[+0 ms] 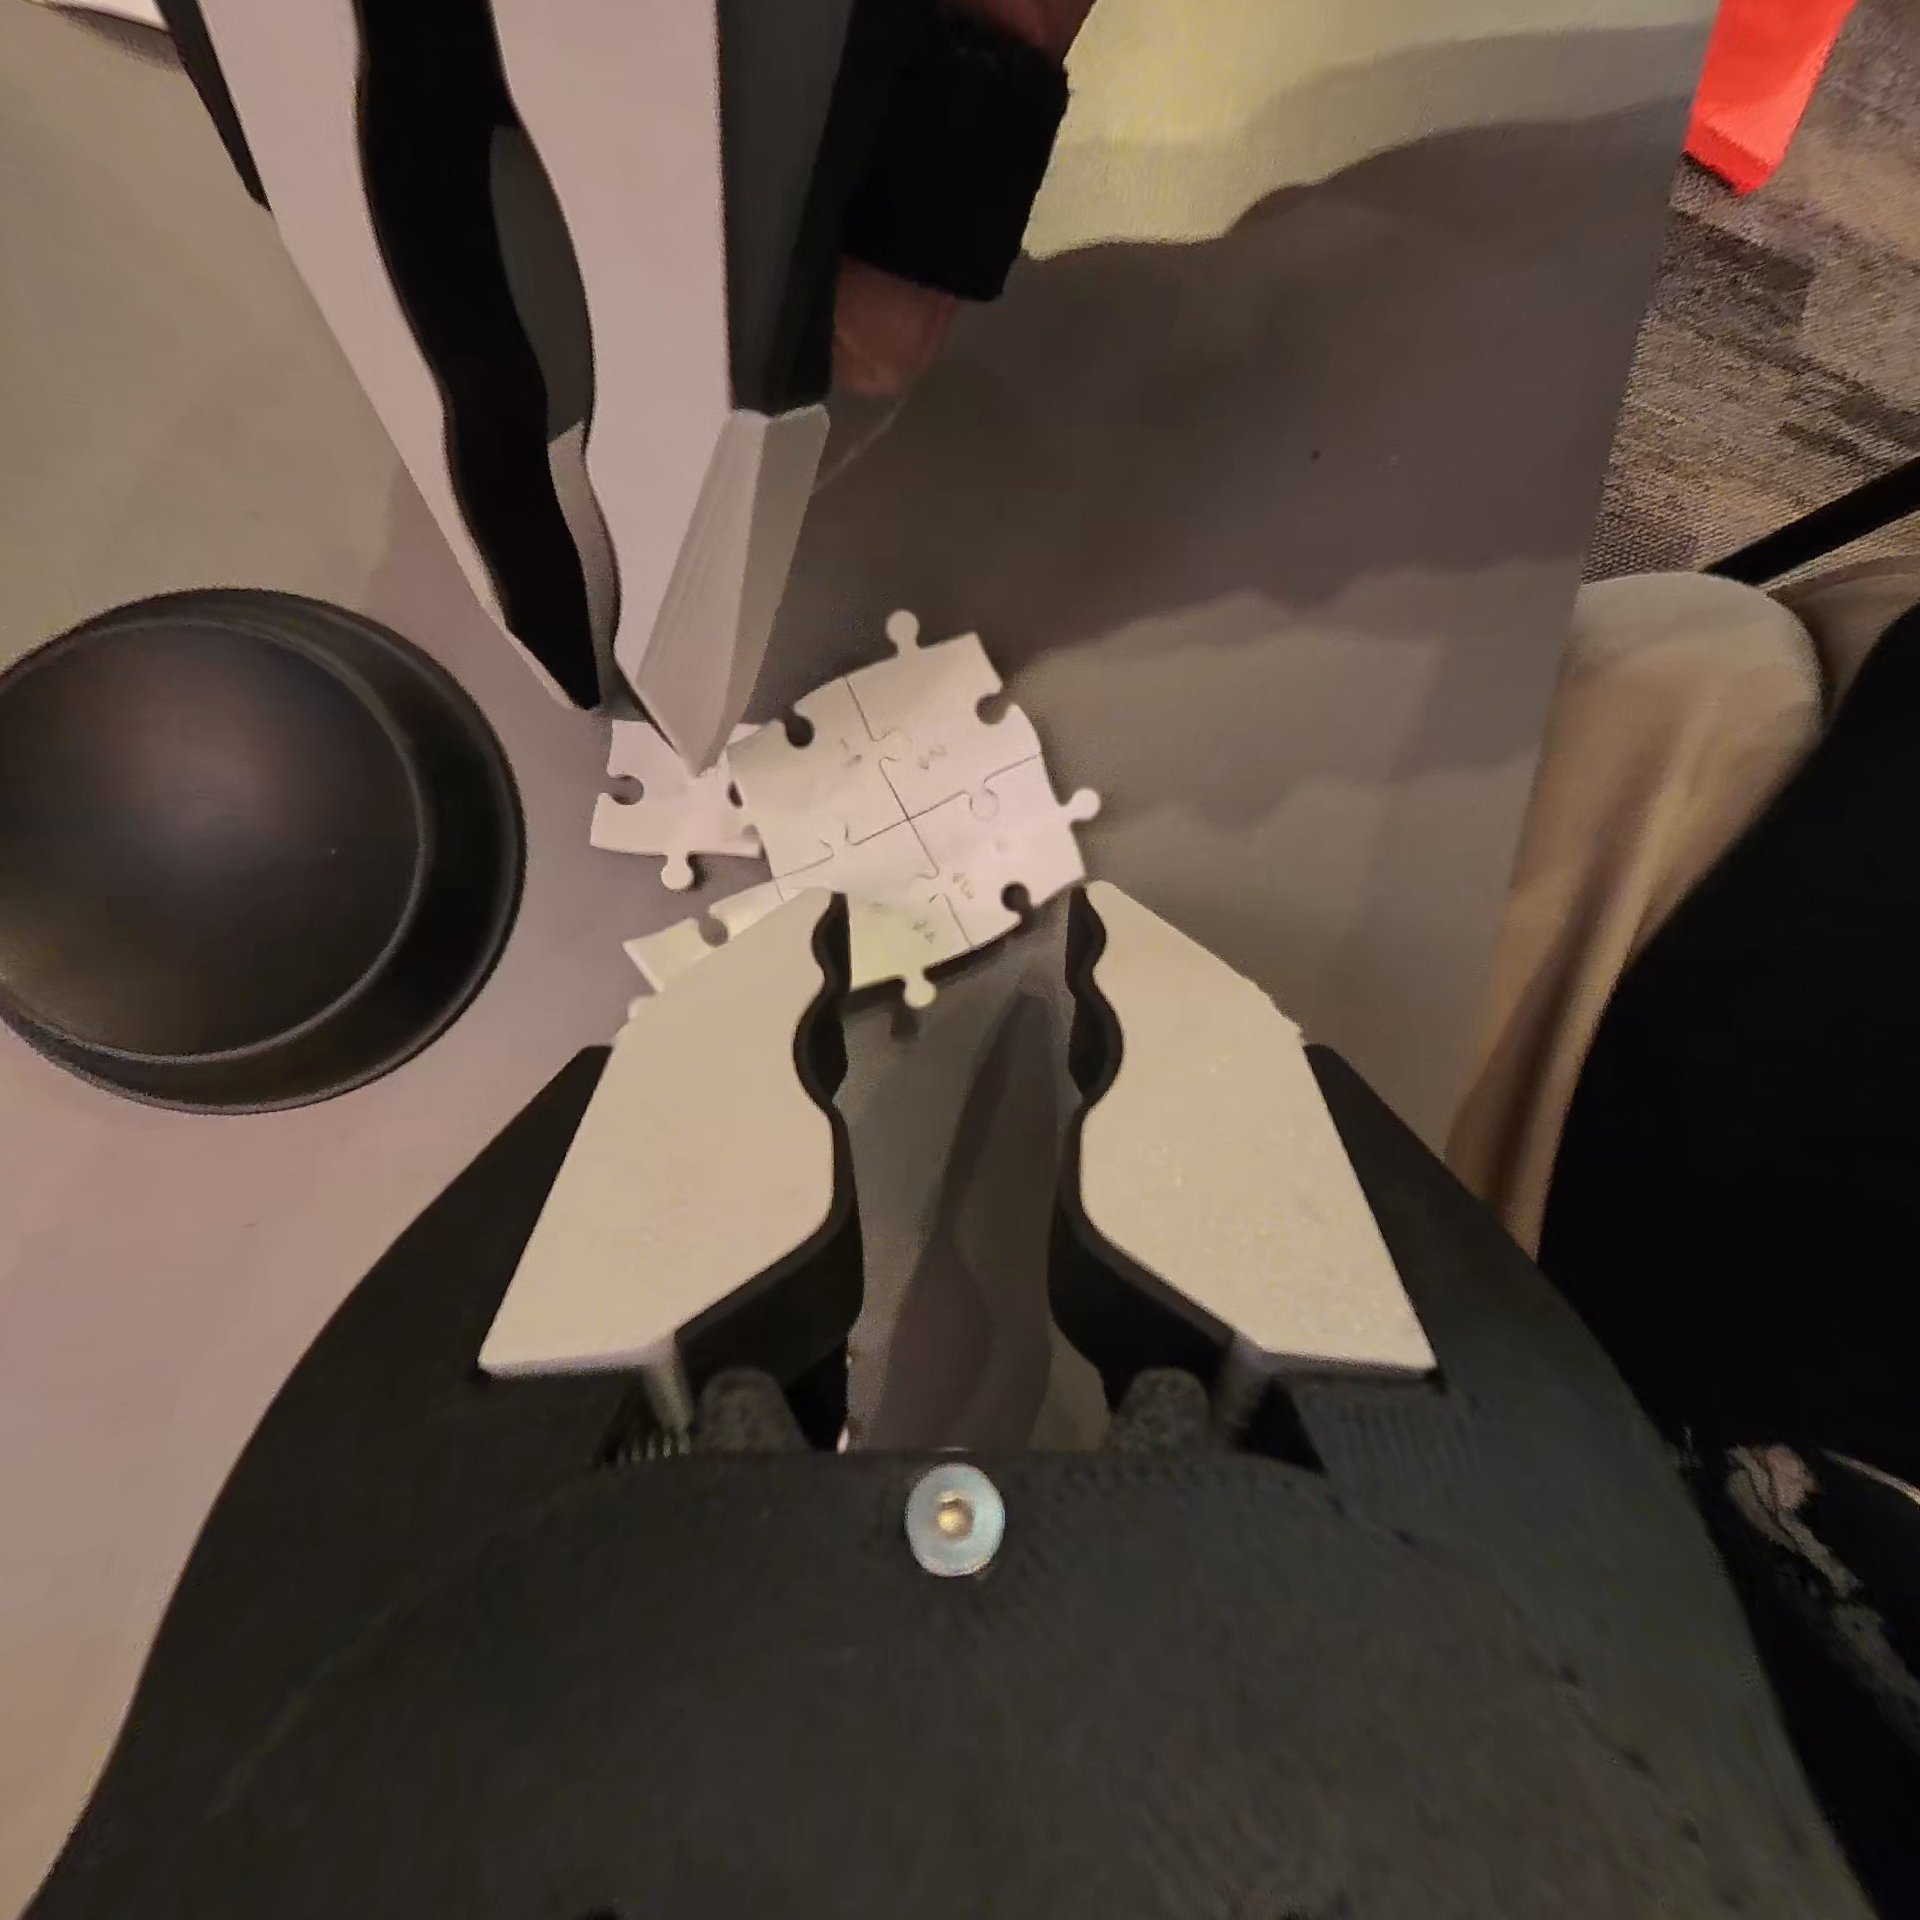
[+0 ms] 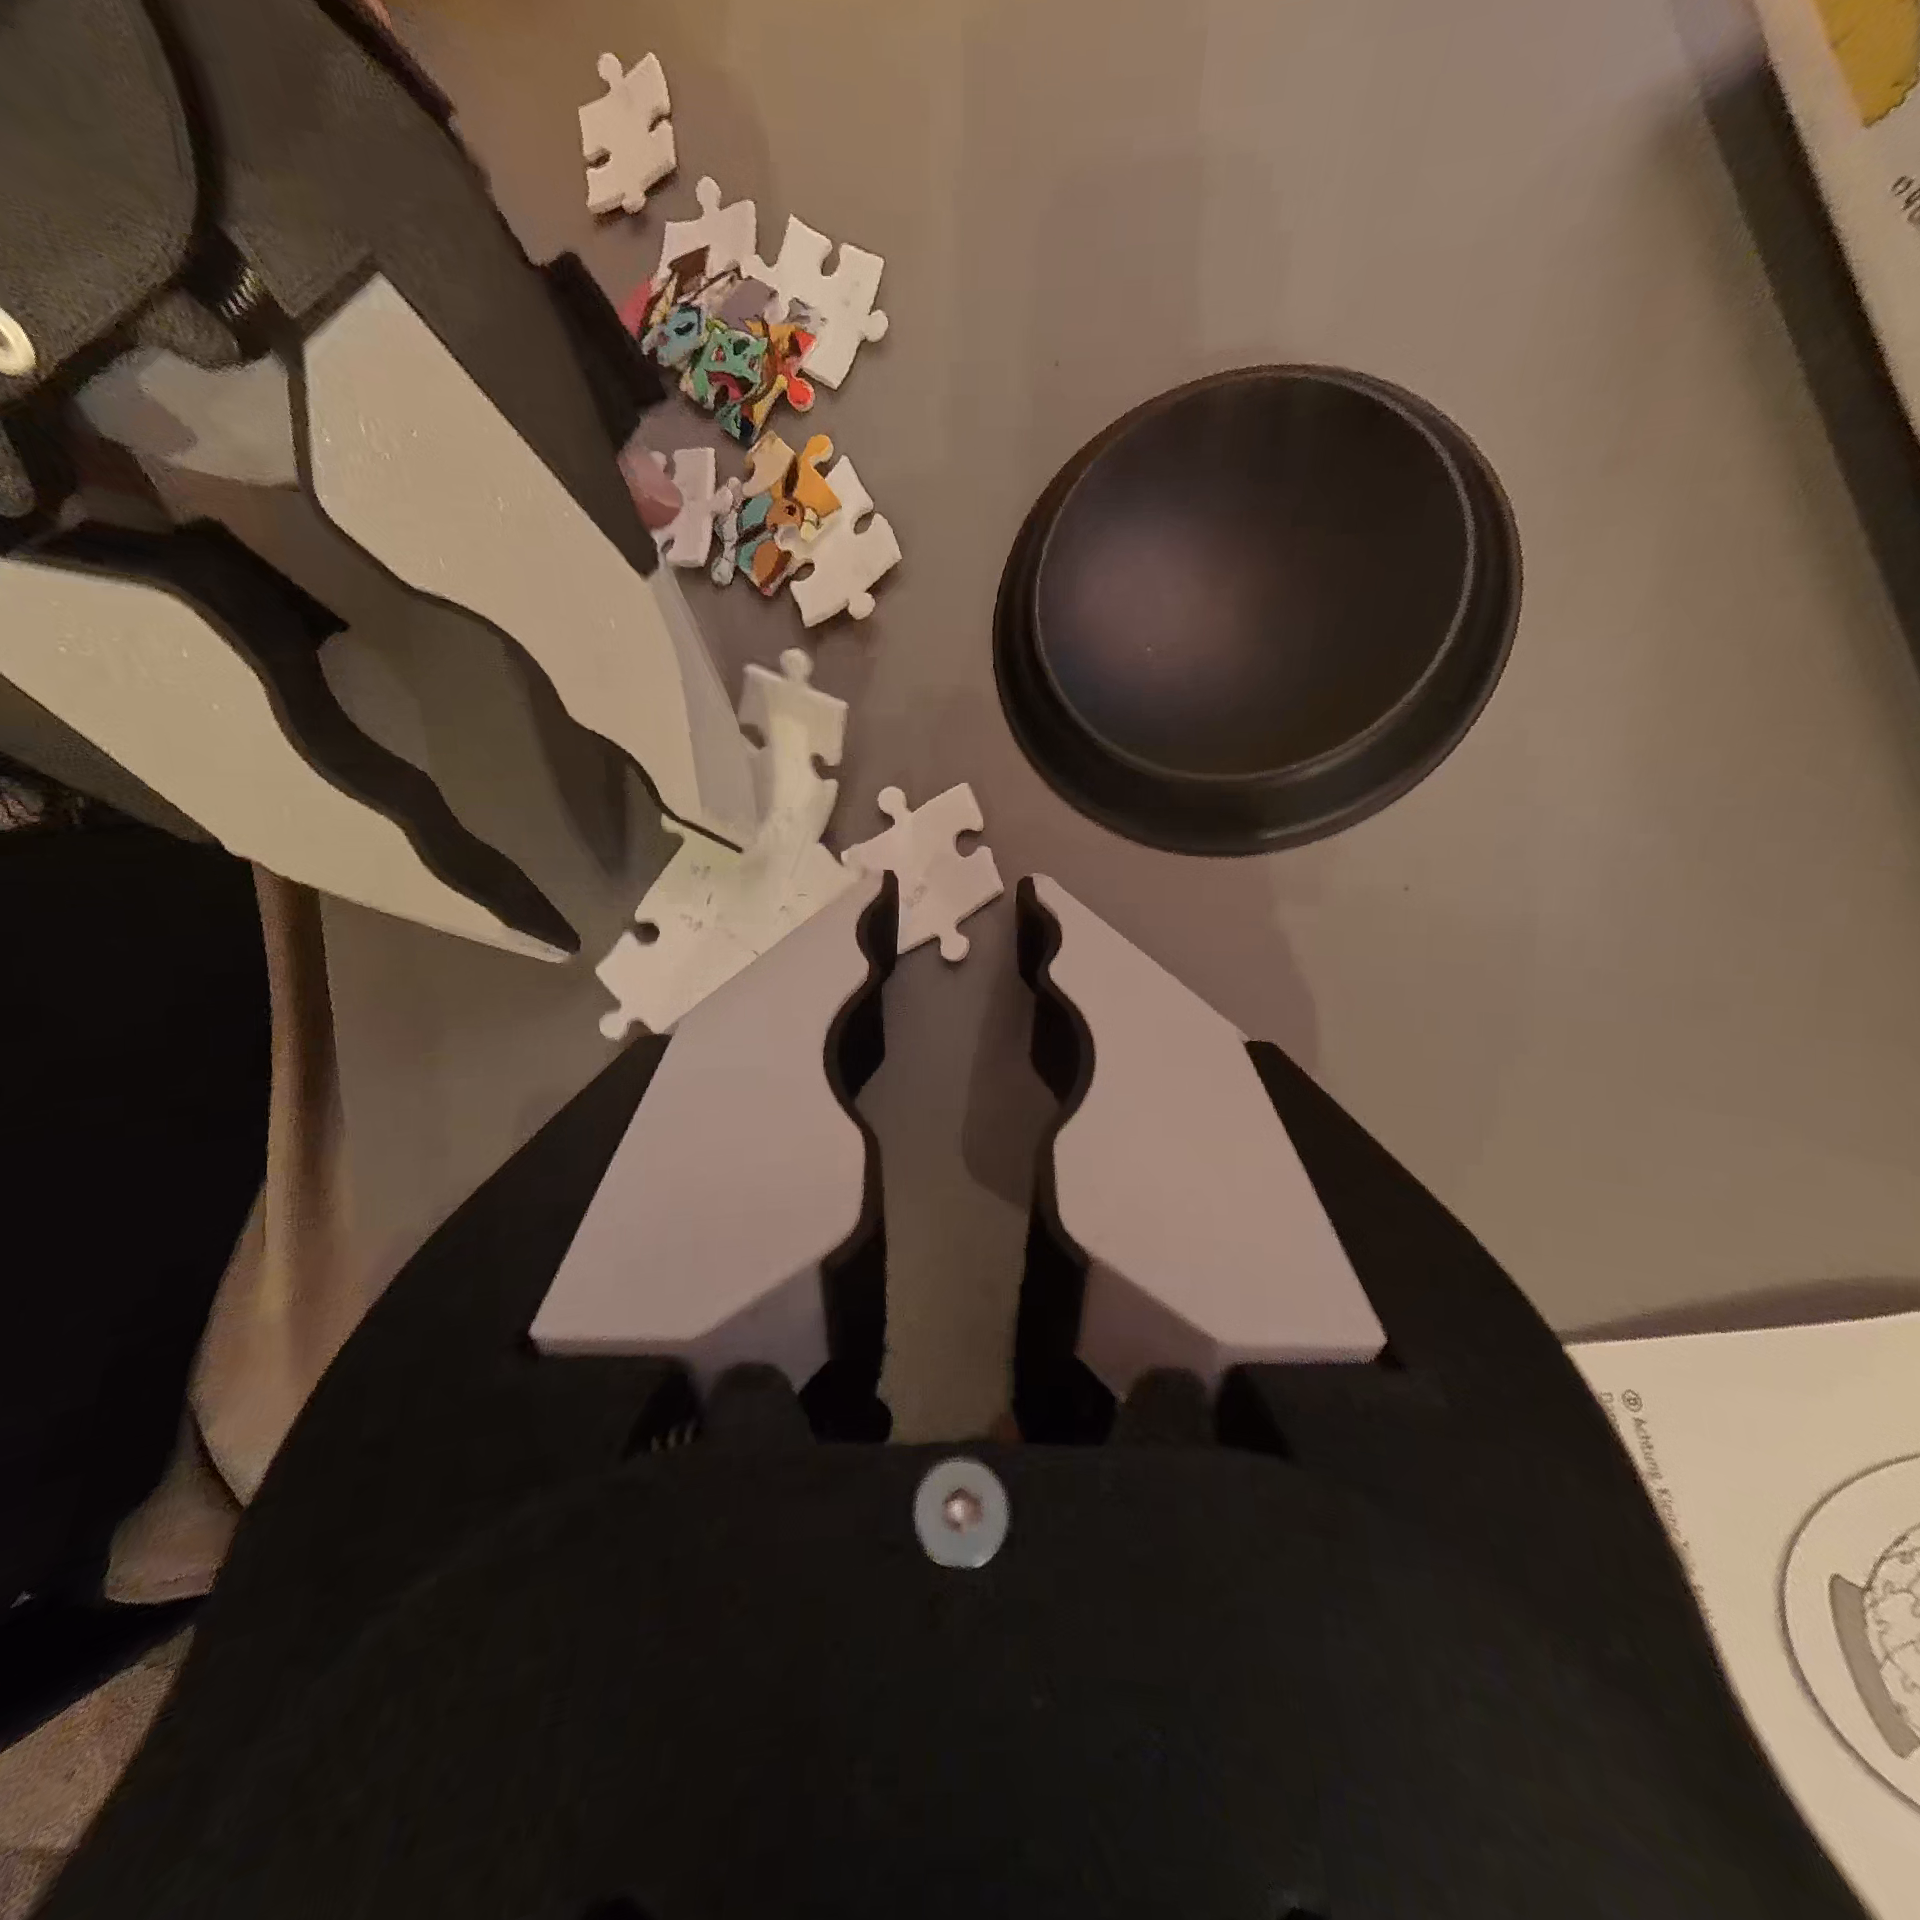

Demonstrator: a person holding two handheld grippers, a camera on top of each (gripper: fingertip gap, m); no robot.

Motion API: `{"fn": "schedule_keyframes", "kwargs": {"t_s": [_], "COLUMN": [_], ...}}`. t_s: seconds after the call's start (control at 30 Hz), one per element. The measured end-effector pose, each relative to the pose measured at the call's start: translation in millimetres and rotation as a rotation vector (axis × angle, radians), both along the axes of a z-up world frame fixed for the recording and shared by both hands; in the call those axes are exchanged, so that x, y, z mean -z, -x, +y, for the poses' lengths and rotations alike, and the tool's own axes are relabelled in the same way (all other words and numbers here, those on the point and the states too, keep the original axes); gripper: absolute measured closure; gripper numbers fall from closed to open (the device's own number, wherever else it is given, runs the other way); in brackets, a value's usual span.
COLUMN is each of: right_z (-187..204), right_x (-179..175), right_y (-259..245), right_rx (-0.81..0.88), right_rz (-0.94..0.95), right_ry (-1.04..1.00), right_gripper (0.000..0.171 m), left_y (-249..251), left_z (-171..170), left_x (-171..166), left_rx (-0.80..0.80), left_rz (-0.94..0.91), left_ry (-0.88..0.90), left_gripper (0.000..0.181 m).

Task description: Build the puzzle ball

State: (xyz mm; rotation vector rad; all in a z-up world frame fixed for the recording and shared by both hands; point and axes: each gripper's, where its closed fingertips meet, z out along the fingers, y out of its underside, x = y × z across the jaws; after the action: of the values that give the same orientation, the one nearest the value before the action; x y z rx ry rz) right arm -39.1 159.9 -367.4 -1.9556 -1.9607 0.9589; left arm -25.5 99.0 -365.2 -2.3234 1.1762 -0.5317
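Observation:
A joined patch of several white-backed puzzle pieces (image 1: 914, 800) lies face down on the grey table; it also shows in the right wrist view (image 2: 717, 914). My left gripper (image 1: 956, 904) is open, and the patch's near edge lies between its fingertips. My right gripper (image 2: 956, 894) is open over a single white piece (image 2: 930, 873), which lies just left of the patch (image 1: 665, 810). In the left wrist view the right gripper (image 1: 644, 717) comes down from above with one fingertip on that piece. The black round stand (image 1: 239, 852) sits on the table beside the pieces (image 2: 1257, 613).
Loose pieces, some colour side up (image 2: 748, 353), lie scattered beyond the left gripper (image 2: 644, 883). A printed sheet (image 2: 1766, 1558) lies at the near right and another (image 2: 1849, 156) at the far right. The table edge (image 1: 1600, 623) runs close beside a person's leg (image 1: 1662, 831).

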Motion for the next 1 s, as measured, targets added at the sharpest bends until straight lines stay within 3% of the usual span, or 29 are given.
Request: {"fn": "schedule_keyframes", "kwargs": {"t_s": [0.03,0.37,0.63,1.0], "right_z": [0,0,-5,-10], "right_x": [0,-2,3,6], "right_y": [-2,-2,2,3], "right_rx": [-0.009,-0.129,-0.118,-0.080], "right_rz": [-0.005,-0.004,-0.009,-0.028], "right_ry": [0.000,-0.107,-0.091,-0.269], "right_gripper": [0.149,0.139,0.139,0.144], "left_y": [0,-5,7,32], "left_z": [-1,-12,-28,-25], "left_x": [-3,7,8,5], "left_rx": [0.005,0.042,0.177,0.186], "left_rz": [-0.011,0.034,0.104,0.162], "left_ry": [0.003,0.023,0.052,0.028], "left_gripper": [0.142,0.140,0.155,0.152]}}
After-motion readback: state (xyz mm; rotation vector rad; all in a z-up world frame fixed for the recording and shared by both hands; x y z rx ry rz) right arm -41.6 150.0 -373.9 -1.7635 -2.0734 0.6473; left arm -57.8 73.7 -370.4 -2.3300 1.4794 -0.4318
